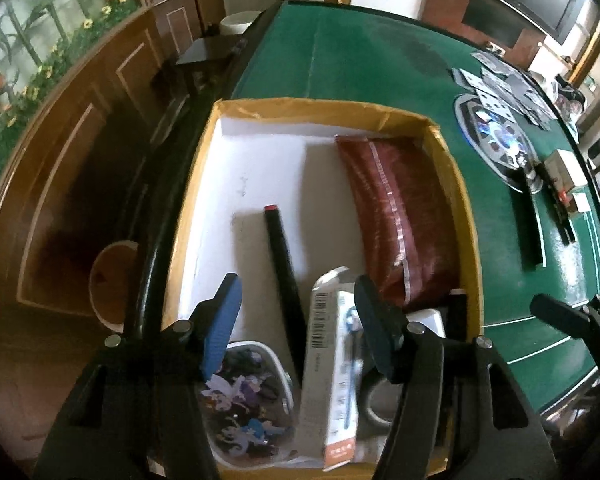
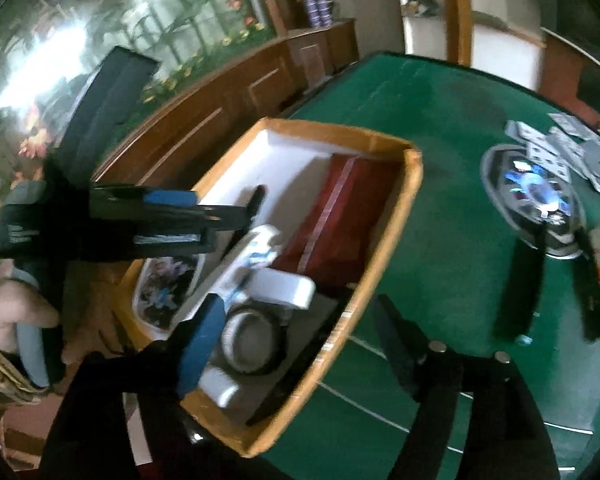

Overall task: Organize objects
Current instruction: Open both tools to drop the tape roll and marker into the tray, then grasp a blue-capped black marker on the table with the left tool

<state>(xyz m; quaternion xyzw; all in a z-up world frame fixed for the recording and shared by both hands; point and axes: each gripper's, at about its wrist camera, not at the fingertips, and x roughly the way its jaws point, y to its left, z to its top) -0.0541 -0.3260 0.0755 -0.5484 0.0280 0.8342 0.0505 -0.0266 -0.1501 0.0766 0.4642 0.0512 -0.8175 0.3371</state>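
Observation:
A cardboard box [image 1: 466, 208] with a white lining sits on the green table. In it lie a dark red pouch [image 1: 400, 216], a black pen [image 1: 284, 272], a long white carton [image 1: 332, 380], a picture tin [image 1: 248, 396] and a roll of tape [image 2: 252, 340]. My left gripper [image 1: 296, 308] is open and empty, just above the carton and pen. My right gripper [image 2: 300, 320] is open and empty over the box's near right corner [image 2: 340, 340]. The left gripper also shows in the right wrist view [image 2: 172, 212], over the box's left side.
On the green table [image 1: 360, 64] to the right lie a round disc stand [image 1: 496, 140], scattered cards [image 1: 500, 88], a small white box [image 1: 564, 172] and long black bars [image 2: 520, 292]. Wooden panelling [image 1: 80, 160] runs along the left.

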